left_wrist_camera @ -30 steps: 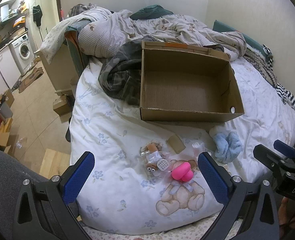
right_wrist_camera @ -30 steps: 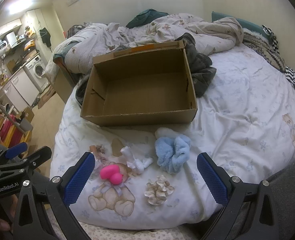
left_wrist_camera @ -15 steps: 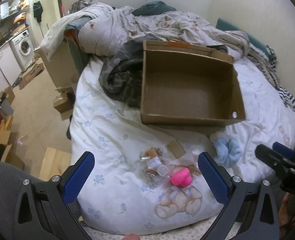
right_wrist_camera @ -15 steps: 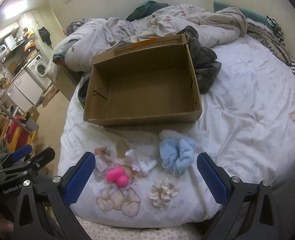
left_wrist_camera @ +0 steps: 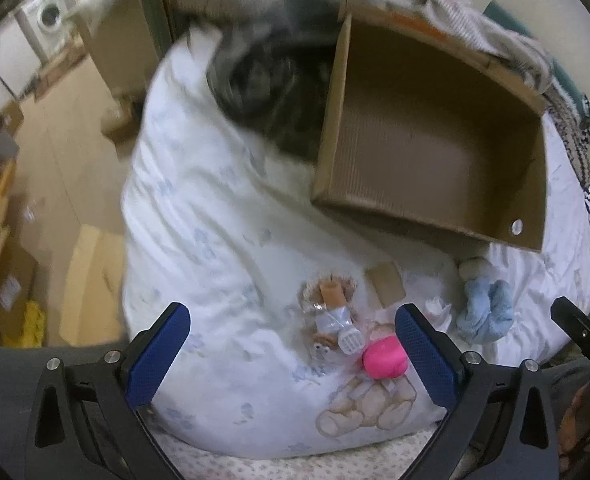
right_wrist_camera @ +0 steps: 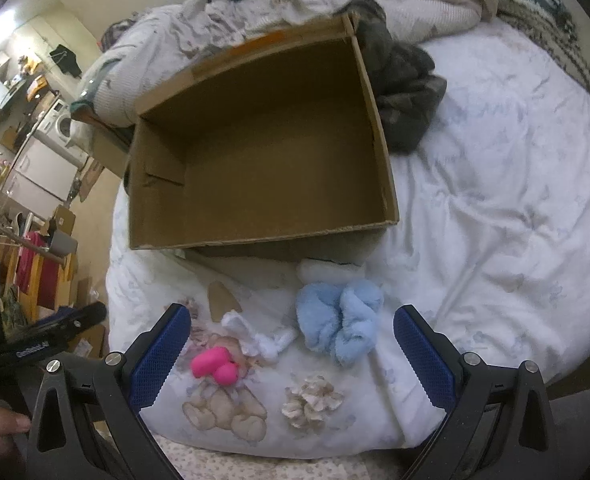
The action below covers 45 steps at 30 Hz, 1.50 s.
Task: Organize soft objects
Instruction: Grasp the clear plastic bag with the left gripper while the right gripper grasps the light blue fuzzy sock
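Hovering: both tools (left_wrist_camera: 291, 354) (right_wrist_camera: 291, 354) wide apart.

Left gripper (left_wrist_camera: 291, 354) and right gripper (right_wrist_camera: 291, 354), jaws spread wide, holding nothing.

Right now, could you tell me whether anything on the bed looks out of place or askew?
The cardboard box is empty, while the soft items lie loose on the duvet in front of it: blue scrunchie, pink toy, beige scrunchie. A dark garment sits bunched against the box's side.
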Motion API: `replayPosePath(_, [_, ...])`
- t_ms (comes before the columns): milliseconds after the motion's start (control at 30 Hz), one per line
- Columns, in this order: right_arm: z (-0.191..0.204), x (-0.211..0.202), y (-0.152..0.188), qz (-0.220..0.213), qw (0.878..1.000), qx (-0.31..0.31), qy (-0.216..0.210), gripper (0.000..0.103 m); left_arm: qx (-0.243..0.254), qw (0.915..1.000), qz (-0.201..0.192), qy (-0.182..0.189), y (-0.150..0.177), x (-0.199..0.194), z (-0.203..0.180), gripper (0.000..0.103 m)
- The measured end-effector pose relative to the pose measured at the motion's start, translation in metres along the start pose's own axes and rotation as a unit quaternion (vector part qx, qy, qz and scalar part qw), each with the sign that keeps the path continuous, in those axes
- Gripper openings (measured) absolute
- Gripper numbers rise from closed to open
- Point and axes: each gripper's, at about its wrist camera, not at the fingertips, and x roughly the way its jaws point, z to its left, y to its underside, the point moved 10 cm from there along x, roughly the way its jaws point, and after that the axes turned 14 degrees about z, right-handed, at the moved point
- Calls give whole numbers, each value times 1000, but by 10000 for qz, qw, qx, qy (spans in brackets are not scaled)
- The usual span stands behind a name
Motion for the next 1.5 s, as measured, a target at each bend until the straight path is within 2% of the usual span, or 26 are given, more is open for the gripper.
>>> replayPosePath(200, [-17,25,2,187,9996,220,-47,103,-197,9963,783,292,15,63,-13,91])
replayPosePath(267, [-23,32,3,261,9991,328,-72,103,-256,9940,990,383,20,81,-16,75])
replayPosePath(333, [-27,37,3,305,9987,387,-99,103,-289,9910,1226,451,25,95,-19,67])
replayPosePath(400, [-28,39,2,305,9988,383,-86,103,-251,9892,1339,533,26,103,-24,66])
replayPosePath(500, [-27,42,1,308,9989,346,-53,103,-125,9896,1333,532,26,109,-30,63])
replayPosePath(533, [-26,42,0,316,9989,338,-63,103,-85,9897,1331,513,26,110,-32,49])
replayPosePath(567, [-26,43,0,322,9989,329,-65,103,-52,9897,1342,485,25,110,-34,44])
replayPosePath(667, [-23,43,-1,341,9989,307,-75,103,-31,9899,1322,519,28,107,-33,39])
replayPosePath(867, [-27,45,0,399,9984,377,-124,103,7,9929,1042,567,37,73,-19,39])
replayPosePath(1000, [-45,45,-2,452,9943,873,-407,103,-132,9967,673,445,30,51,-5,39])
replayPosePath(1133, [-56,54,-4,633,9891,1194,-586,103,-169,9961,711,495,28,52,-5,38])
replayPosePath(1267, [-47,69,-2,870,9897,1011,-522,102,-85,9963,683,513,26,50,-5,38])
replayPosePath(1300, [-43,74,-1,950,9898,937,-496,100,-52,9966,667,483,25,50,-5,38])
replayPosePath(1400, [-36,87,6,1158,9909,660,-186,86,-30,9970,656,410,24,52,-7,38])
replayPosePath(1433, [-35,90,8,1207,9909,592,-82,76,-40,9969,672,419,24,53,-7,38])
replayPosePath(1467, [-36,93,9,1247,9907,539,38,48,-53,9967,690,428,24,54,-6,38])
replayPosePath(1500, [-37,94,10,1257,9906,529,115,33,-56,9966,710,417,24,55,-6,38])
